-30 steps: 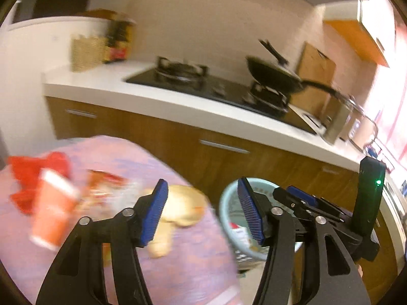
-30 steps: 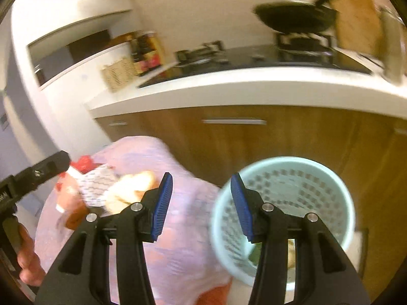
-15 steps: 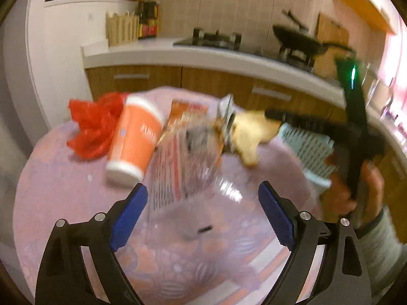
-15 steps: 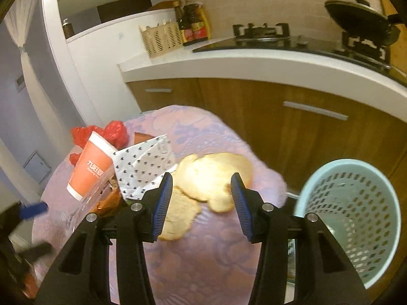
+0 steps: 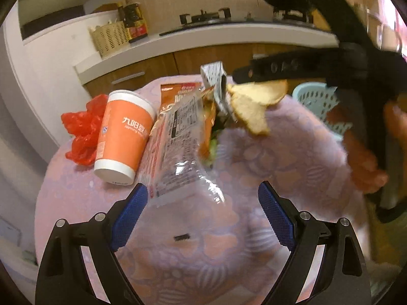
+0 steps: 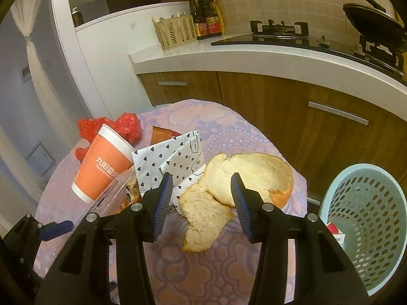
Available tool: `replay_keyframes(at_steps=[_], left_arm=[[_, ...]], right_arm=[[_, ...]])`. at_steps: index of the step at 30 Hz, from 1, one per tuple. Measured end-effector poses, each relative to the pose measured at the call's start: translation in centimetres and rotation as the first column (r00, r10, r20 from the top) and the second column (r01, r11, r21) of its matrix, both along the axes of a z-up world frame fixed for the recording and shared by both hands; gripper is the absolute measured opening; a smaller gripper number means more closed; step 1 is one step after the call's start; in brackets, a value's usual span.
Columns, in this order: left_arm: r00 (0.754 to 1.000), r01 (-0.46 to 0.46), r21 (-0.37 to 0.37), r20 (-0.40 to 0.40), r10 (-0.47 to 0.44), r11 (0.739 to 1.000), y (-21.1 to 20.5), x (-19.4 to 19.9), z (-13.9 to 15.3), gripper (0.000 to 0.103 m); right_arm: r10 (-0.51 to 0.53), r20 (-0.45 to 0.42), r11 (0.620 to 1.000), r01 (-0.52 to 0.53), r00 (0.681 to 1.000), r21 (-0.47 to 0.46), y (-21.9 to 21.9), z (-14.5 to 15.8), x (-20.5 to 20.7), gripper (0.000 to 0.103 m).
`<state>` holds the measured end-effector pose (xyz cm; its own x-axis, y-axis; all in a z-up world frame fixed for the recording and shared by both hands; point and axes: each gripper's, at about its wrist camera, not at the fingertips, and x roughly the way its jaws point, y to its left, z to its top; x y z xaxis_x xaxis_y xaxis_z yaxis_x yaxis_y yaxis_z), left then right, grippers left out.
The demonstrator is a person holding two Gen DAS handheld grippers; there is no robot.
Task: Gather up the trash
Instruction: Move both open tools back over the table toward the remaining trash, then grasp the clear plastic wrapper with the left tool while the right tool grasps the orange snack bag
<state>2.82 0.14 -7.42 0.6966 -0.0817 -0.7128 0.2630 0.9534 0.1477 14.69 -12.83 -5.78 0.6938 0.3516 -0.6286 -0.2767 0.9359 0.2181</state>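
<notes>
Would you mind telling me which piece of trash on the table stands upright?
The orange cup, standing upside down on its rim beside the red bag; the clear wrapper, dotted paper and peel lie flat.

Ahead of me, a woven basket [image 6: 175, 32] sits beside sauce bottles [image 6: 207, 16] on the white counter [image 6: 254, 57]. A black pan [image 6: 372, 26] rests on the gas stove [image 6: 279, 34].
</notes>
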Motion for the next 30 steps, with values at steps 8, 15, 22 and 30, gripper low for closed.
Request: replay_keyframes(at_steps=[8, 15, 22, 30], left_arm=[[0.996, -0.079, -0.05, -0.05, 0.076, 0.996, 2.8, 0.9, -0.6, 0.066], [0.994, -0.107, -0.208, -0.022, 0.105, 0.972, 5.8, 0.1, 0.5, 0.061], [0.991, -0.133, -0.384, -0.043, 0.127, 0.914, 8.9, 0.3, 0.6, 0.049], [0.989, -0.135, -0.431, -0.004, 0.148, 0.892, 9.5, 0.1, 1.2, 0.021]], right_arm=[[0.026, -0.02, 0.999, -0.025, 0.999, 0.031, -0.1, 0.0, 0.0, 0.044], [0.117, -0.071, 0.992, -0.114, 0.991, 0.048, 2.2, -0.8, -2.0, 0.044], [0.197, -0.141, 0.976, -0.18, 0.97, 0.123, 5.1, -1.1, -3.1, 0.046], [0.124, -0.258, 0.989, -0.1, 0.958, 0.105, 8.1, -2.3, -2.1, 0.054]])
